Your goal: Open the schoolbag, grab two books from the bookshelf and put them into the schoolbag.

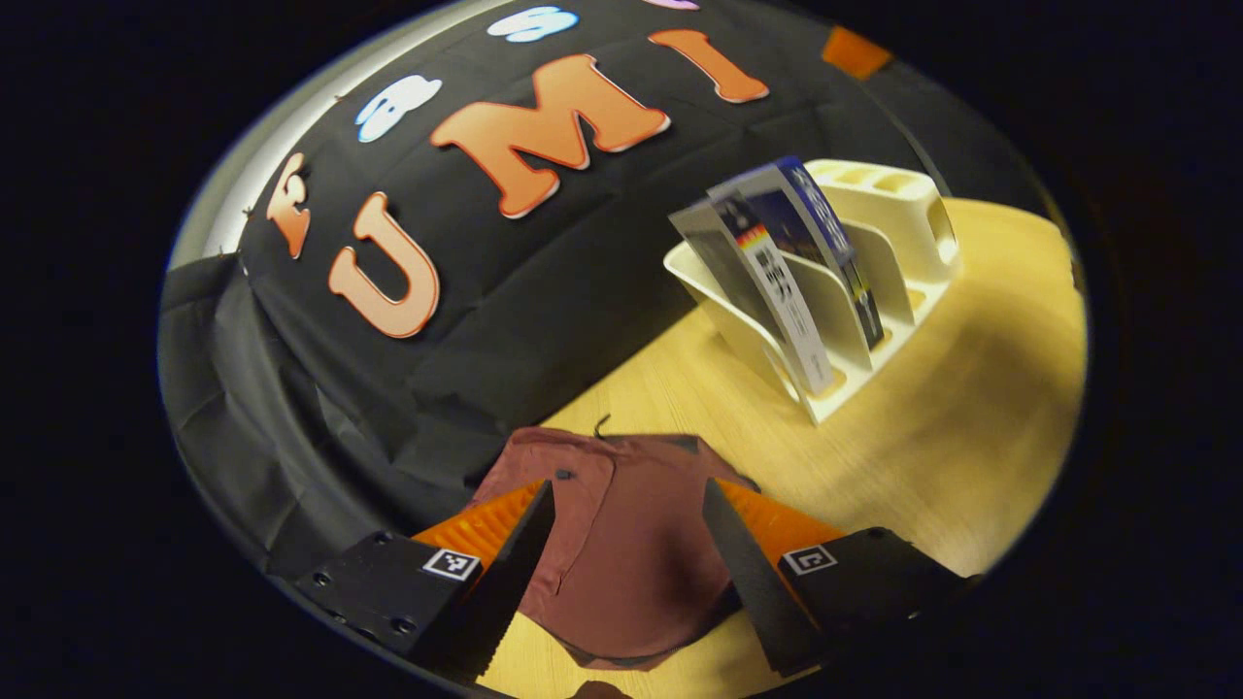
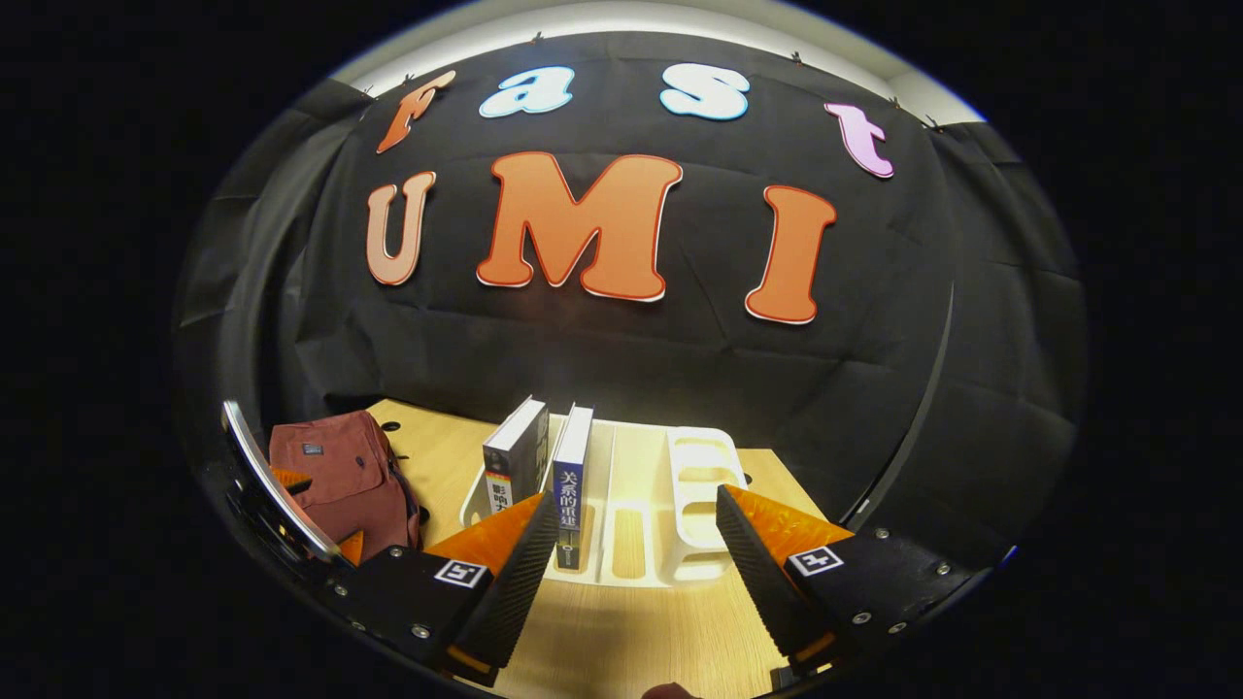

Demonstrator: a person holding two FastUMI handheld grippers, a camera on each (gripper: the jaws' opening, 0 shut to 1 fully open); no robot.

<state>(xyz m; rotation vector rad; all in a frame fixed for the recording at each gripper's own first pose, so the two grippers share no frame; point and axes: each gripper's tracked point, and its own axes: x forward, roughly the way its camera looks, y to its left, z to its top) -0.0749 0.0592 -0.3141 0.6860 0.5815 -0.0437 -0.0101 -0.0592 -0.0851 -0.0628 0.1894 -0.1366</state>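
In the left gripper view the left tongs (image 1: 629,573) stand released, fingers spread apart over the dark red schoolbag (image 1: 621,544), which lies flat on the wooden desk (image 1: 971,437) directly ahead and between the fingers; whether they touch it cannot be told. Farther along the desk stands a cream bookshelf (image 1: 874,291) with slanted dividers, and two books (image 1: 787,262) lean in its slots side by side. In the right gripper view the right tongs (image 2: 636,563) are also released and hold nothing, their fingers spread with the bookshelf (image 2: 660,505) framed between them. A grey book (image 2: 517,451) and a blue book (image 2: 573,466) stand upright at the shelf's left end, the blue one just beside the left finger. The schoolbag (image 2: 335,481) rests on the desk (image 2: 621,641) well to the left, near a curved metal edge. Black cloth forms the booth wall behind.
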